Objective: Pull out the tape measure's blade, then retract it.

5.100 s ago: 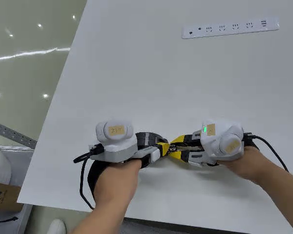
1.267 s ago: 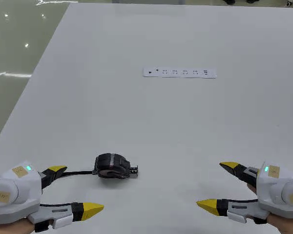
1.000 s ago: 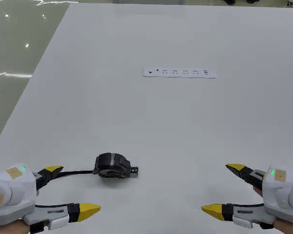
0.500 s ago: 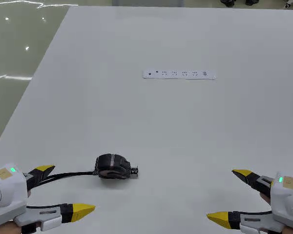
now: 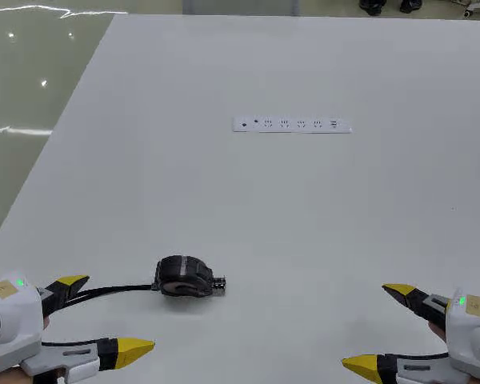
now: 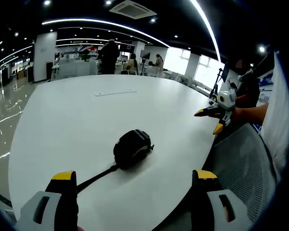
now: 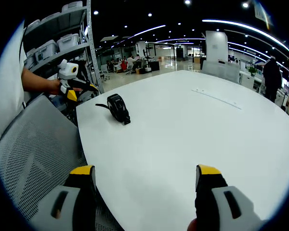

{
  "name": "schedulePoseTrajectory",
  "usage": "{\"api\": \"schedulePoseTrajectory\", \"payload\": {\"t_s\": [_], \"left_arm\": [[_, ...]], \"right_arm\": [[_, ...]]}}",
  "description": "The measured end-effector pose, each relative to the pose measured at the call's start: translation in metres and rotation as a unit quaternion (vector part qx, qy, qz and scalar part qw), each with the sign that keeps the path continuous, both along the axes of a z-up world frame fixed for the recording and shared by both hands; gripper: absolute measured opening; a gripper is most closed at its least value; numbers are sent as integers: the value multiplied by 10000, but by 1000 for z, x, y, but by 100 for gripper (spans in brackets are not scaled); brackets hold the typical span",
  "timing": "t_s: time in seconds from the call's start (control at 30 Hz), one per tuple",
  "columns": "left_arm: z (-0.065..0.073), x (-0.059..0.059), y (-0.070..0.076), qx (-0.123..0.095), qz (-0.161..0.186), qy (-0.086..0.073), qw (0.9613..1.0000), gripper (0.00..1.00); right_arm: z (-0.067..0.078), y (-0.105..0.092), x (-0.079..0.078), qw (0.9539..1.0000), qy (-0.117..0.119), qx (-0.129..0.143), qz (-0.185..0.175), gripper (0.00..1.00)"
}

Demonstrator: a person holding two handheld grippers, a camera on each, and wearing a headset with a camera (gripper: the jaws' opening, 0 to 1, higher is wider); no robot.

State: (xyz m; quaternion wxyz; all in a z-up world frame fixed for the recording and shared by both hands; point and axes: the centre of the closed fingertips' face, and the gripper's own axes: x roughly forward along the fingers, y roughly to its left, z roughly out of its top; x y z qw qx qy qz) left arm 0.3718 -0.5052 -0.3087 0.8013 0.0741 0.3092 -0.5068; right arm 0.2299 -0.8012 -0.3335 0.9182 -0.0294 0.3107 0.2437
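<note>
Sitting on smooth table is rounded tape measure

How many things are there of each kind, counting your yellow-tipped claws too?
Tape measure: 1
Power strip: 1
Claws: 2, the left claw and the right claw, both open
Total: 4

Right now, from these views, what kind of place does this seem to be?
Probably a large open-plan office or lab. A wide white table has a power strip lying on it, metal shelving with storage bins stands nearby, and long ceiling lights run above distant people.
</note>
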Motion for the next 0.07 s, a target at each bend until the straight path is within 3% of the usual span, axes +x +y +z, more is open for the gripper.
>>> {"api": "schedulePoseTrajectory", "payload": {"t_s": [0.07], "left_arm": [[0, 0, 0, -14, -1, -4, 10000, 96]], "right_arm": [[0, 0, 0, 10000, 11, 9, 4, 87]]}}
